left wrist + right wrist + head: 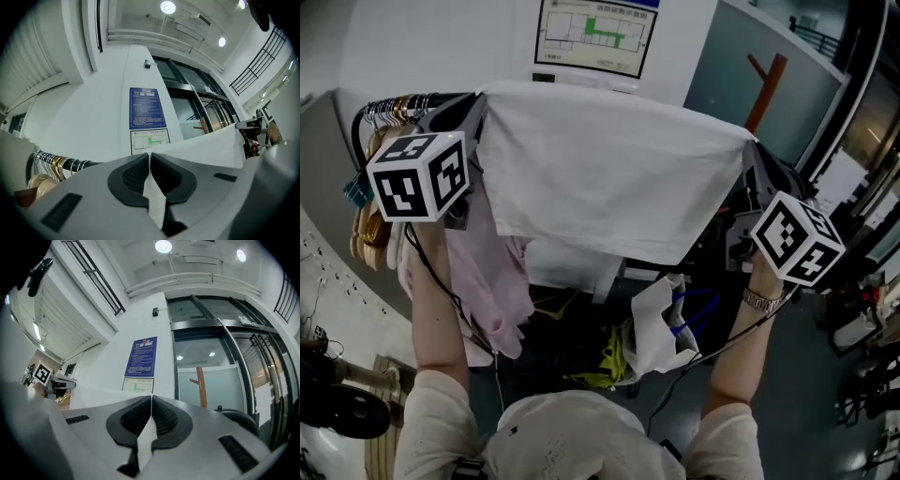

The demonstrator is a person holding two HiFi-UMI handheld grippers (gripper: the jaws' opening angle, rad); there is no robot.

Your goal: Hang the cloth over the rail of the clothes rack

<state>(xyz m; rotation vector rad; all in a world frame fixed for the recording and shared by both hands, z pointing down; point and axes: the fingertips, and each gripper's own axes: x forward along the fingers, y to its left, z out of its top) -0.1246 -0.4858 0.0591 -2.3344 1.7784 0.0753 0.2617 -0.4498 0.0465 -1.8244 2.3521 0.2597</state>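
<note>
The white rectangular fabric cloth (609, 169) is held raised and stretched flat between the left tool (150, 157) and right tool (151, 399), each pinching an upper corner, apparently so it can drape evenly over the dark clothes-rack rail (441, 99) beside the hangers (389, 112).

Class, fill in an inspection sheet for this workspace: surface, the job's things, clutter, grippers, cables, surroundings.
Surface: no table; dark floor below.
Job's things: white cloth held up and spread wide; rail at its left end; whether the two touch is unclear.
Clutter: hangers on the rail; pink garment hanging at left; white bag below.
Grippers: left gripper shut on cloth; right gripper shut on cloth.
Cables: black cable along the left forearm, another along the right.
Surroundings: floor plan and blue notice on wall; wooden coat stand.
</note>
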